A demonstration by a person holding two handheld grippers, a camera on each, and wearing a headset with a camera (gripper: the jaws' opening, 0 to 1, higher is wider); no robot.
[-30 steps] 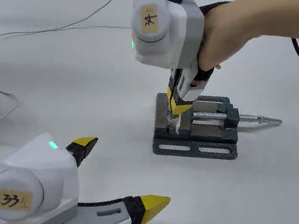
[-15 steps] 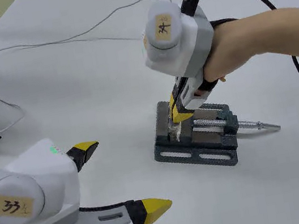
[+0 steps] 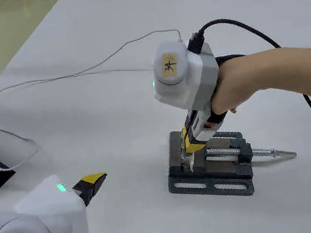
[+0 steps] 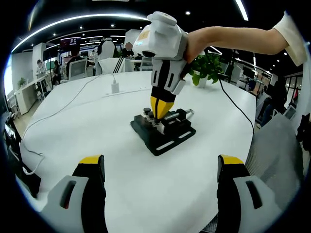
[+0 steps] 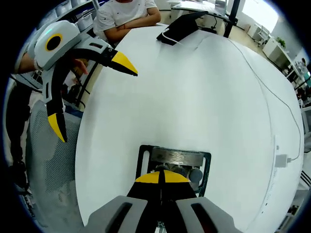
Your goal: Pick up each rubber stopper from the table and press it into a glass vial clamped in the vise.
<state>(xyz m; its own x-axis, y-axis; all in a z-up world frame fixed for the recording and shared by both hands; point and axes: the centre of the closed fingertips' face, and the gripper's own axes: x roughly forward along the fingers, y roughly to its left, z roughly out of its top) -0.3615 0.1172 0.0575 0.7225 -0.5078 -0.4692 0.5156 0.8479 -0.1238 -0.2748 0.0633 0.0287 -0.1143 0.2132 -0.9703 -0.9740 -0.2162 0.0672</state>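
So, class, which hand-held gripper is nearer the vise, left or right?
Right. The right hand-held gripper points down with its tips at the top of the vise. The left hand-held gripper is open, off to the side above the table, well apart from it.

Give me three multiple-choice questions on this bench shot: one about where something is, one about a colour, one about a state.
1. Where are the right gripper's tips?
A. Down at the top of the dark metal bench vise
B. On a shelf
C. Inside a drawer

2. What colour are both grippers' jaw tips?
A. Red
B. Yellow
C. Green

3. How do the left gripper's jaws stand?
A. Shut together
B. Wide open, holding nothing
C. Shut on a pen

Answers: 1 A, the head view shows the tips at the vise top. 2 B, yellow tips show in every view. 3 B, the left gripper view shows its jaws far apart.
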